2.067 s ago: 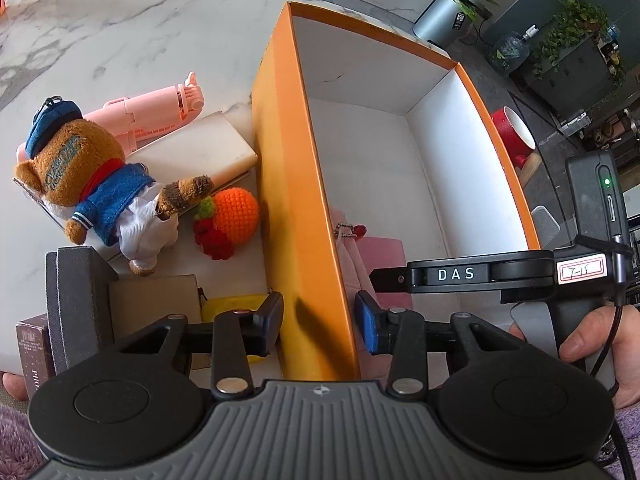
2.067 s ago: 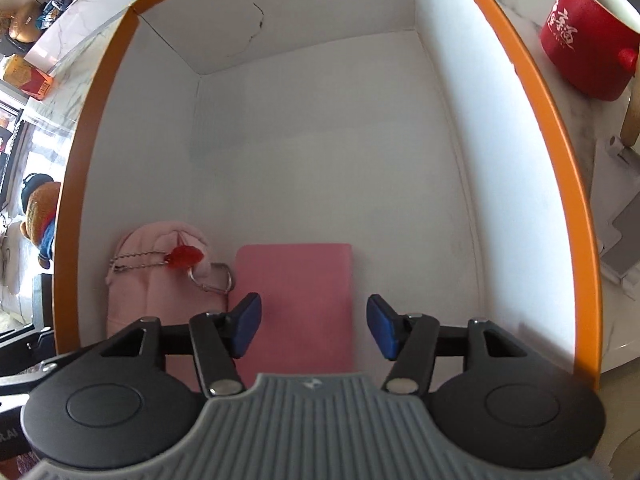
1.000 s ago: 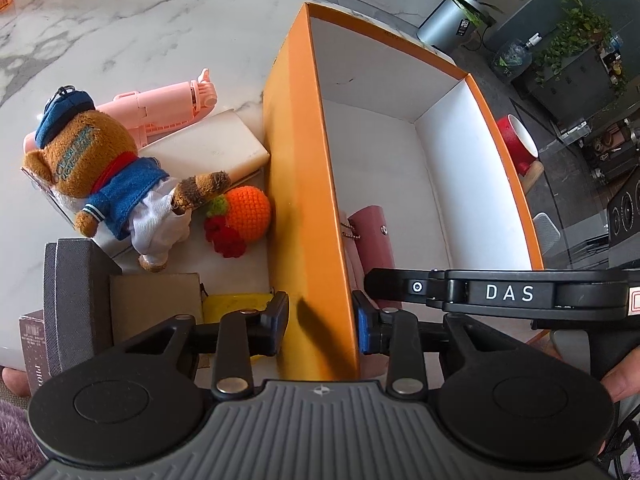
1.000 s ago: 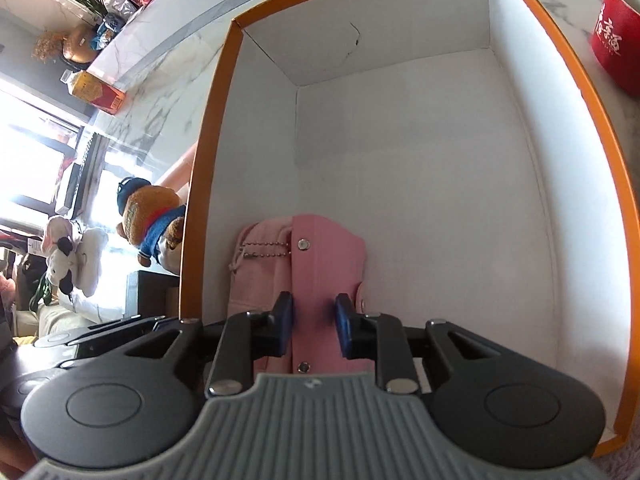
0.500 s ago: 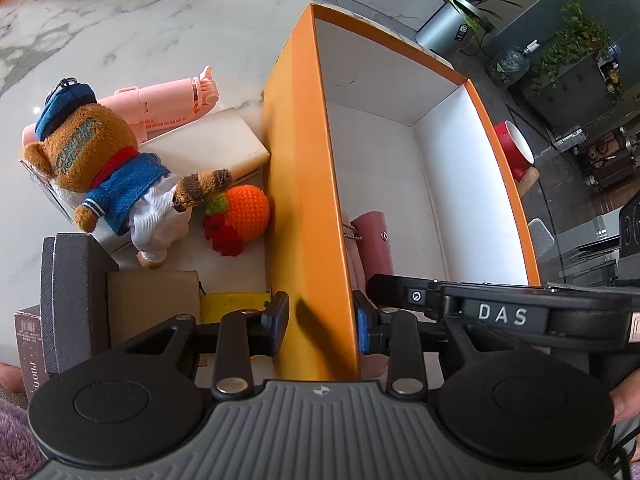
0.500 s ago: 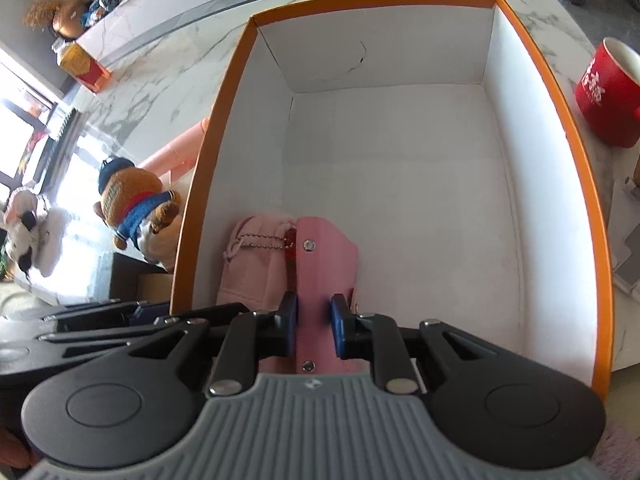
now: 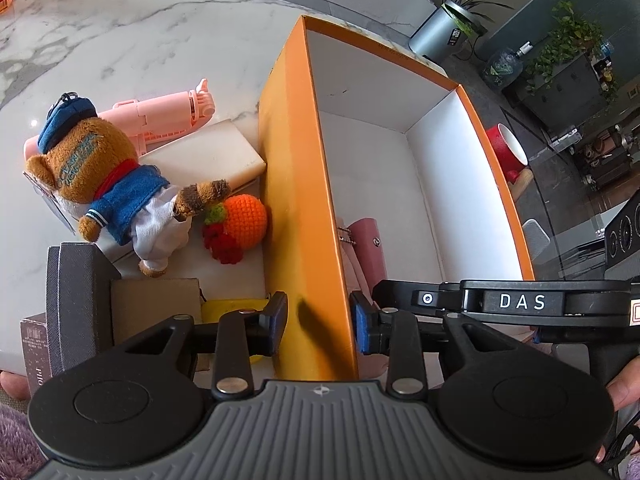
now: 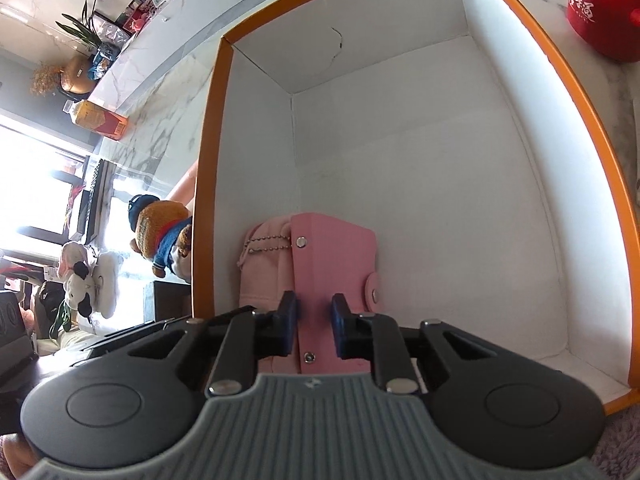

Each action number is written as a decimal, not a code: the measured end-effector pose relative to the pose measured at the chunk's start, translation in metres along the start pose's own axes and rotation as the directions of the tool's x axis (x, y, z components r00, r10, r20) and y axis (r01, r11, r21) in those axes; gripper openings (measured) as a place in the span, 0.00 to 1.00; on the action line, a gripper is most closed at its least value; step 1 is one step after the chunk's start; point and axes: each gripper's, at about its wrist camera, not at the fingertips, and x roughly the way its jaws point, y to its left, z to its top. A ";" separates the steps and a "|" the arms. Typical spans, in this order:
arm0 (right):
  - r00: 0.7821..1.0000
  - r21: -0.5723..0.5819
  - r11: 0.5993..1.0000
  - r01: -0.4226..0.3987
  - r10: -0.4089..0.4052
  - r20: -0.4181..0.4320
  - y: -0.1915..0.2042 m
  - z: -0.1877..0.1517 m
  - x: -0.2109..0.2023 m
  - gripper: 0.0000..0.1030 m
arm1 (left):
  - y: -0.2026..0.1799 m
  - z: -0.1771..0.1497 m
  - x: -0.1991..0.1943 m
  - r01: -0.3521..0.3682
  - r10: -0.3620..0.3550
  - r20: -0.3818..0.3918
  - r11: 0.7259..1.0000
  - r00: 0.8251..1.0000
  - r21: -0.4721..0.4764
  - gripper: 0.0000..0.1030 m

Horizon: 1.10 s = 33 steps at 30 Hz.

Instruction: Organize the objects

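- Left wrist view: the left gripper [image 7: 319,322] straddles the near end of the left wall of the tall orange cardboard box with white inside [image 7: 300,184], one blue pad on each face of the wall, jaws narrow and clamped on it.
- Outside that wall, on the white marble table [image 7: 120,40], lie a brown plush bear in a blue jacket and cap [image 7: 108,184], an orange crocheted ball with red and green trim [image 7: 240,218] touching the bear's paw, a cream flat case [image 7: 208,156], a pink plastic handheld fan [image 7: 160,114], a dark grey box [image 7: 76,292] and a yellow item [image 7: 232,308] just beside the left pad.
- Right wrist view: the right gripper [image 8: 315,326] is inside the box, jaws narrow and closed on the spine of a pink snap-button wallet [image 8: 334,264], which stands on edge in the near left corner.
- A pale pink soft pouch with a ball chain [image 8: 266,268] sits between the wallet and the left wall, touching both.
- A red mug with white lettering [image 8: 600,4] stands outside the right wall.
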 end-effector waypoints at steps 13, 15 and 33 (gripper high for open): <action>0.999 -0.043 0.999 0.020 -0.018 0.040 0.004 -0.002 -0.004 0.24 | -0.002 -0.003 -0.020 0.026 -0.027 0.054 1.000 0.998 0.011 0.37; 0.999 -0.041 0.999 0.024 -0.022 0.033 0.003 -0.002 -0.002 0.24 | -0.002 -0.003 -0.021 0.025 -0.026 0.058 1.000 0.998 0.011 0.37; 0.954 -0.287 0.910 0.301 -0.281 0.108 0.036 -0.019 0.007 0.18 | -0.007 -0.008 0.001 -0.044 0.044 0.008 0.998 0.999 0.046 0.42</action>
